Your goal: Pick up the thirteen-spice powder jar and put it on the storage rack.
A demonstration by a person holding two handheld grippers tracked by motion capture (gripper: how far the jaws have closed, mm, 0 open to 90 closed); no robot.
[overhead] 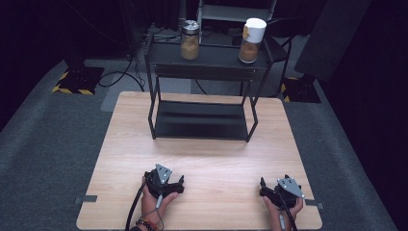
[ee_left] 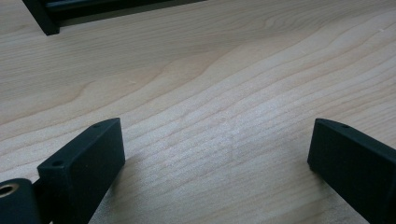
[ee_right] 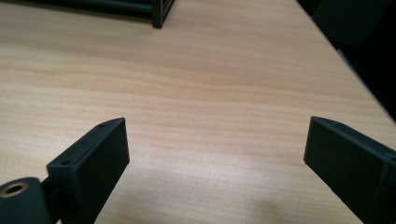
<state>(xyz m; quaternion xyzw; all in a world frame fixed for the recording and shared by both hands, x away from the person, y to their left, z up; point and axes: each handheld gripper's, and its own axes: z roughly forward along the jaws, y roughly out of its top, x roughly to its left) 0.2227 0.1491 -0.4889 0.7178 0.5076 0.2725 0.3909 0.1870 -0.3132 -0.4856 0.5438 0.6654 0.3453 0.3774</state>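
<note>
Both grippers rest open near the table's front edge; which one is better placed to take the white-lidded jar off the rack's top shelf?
Probably the right gripper. The white-lidded jar stands at the rack's right end, roughly in line with it, while the left gripper sits nearer the metal-lidded jar. Both are open and empty.

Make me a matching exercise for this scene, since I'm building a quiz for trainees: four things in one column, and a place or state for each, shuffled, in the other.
Things:
1. silver-lidded jar
2. white-lidded jar
3. left gripper
4. black rack

Places or states:
A. stands at the far middle of the wooden table
B. on the rack's top shelf, right side
C. open and holding nothing, at the table's near edge
D. on the rack's top shelf, left side

Pairs: 1-D, 2-B, 3-C, 4-A
</note>
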